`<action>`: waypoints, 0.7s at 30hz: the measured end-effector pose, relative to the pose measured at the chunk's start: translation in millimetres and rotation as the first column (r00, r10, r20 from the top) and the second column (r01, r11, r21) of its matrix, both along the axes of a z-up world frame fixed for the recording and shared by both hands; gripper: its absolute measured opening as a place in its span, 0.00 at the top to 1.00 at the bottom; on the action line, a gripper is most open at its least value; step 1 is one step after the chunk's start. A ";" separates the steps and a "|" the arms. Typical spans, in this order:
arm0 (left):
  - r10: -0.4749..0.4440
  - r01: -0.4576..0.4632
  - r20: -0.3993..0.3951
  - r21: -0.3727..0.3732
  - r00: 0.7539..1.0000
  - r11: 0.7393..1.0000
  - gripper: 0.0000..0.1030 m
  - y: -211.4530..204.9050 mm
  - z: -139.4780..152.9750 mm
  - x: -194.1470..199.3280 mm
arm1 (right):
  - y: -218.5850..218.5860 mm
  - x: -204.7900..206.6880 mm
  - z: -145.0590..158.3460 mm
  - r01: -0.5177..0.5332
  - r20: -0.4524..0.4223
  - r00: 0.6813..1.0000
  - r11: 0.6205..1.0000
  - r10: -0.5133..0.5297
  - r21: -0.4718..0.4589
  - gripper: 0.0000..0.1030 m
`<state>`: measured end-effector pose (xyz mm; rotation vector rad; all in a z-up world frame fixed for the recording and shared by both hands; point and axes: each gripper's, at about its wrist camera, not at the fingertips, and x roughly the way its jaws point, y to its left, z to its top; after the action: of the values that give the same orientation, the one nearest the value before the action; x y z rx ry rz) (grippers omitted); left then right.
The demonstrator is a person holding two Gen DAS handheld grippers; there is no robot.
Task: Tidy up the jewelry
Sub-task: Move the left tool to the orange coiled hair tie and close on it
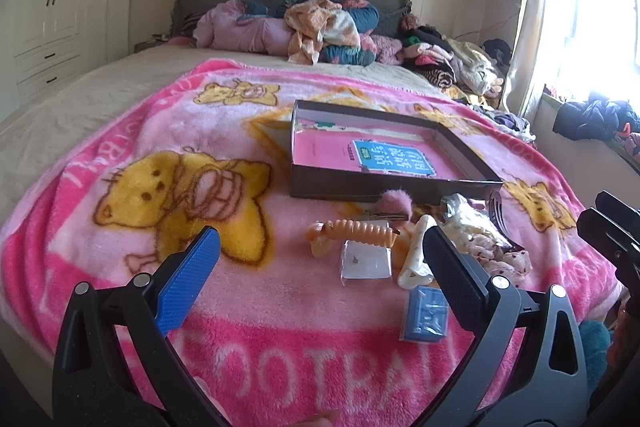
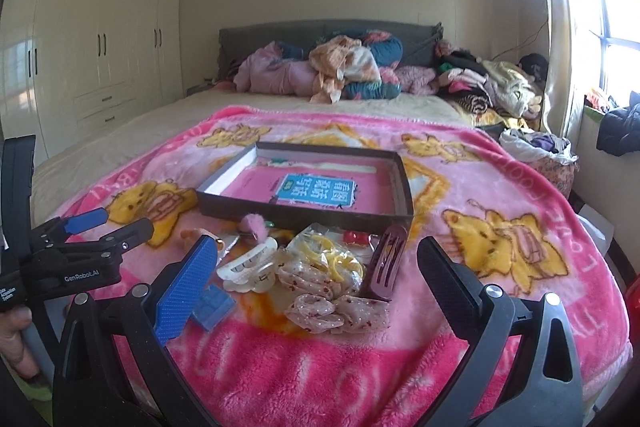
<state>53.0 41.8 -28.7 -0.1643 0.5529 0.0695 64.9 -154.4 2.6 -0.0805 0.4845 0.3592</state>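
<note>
A shallow dark box [image 1: 384,189] [image 2: 304,217] with a pink book inside lies on the pink blanket. In front of it is a heap of hair accessories: an orange spiral clip [image 1: 352,231], a clear packet [image 1: 366,261], a white claw clip [image 2: 250,267], a blue packet [image 1: 426,313] [image 2: 214,305], dotted scrunchies [image 2: 336,301], a dark maroon clip [image 2: 386,261] and a pink pompom [image 2: 254,223]. My left gripper [image 1: 320,267] is open and empty above the heap's left side. My right gripper [image 2: 316,275] is open and empty above the scrunchies.
The pink bear blanket [image 1: 160,155] covers the near half of the bed. Piled clothes [image 2: 344,71] lie at the headboard and by the window. White wardrobes [image 2: 100,47] stand at the left. The left gripper [image 2: 84,239] shows at the right wrist view's left edge.
</note>
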 end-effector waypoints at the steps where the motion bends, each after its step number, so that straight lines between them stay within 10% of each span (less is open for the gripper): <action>1: -0.003 0.003 -0.009 0.000 1.000 1.000 0.10 0.1 -1.9 3.1 | -0.1 3.4 -0.8 0.003 -0.006 1.000 1.000 -0.003 -0.003 0.06; 21: -0.146 0.150 -0.139 0.013 0.979 0.989 0.10 -18.4 -31.3 71.4 | -39.4 71.9 -33.7 0.152 -0.141 0.978 0.988 -0.153 -0.019 0.06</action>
<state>124.3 23.4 -60.1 -0.0950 0.7001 -0.0580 136.8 -193.8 -31.2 -0.0258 0.6290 0.2131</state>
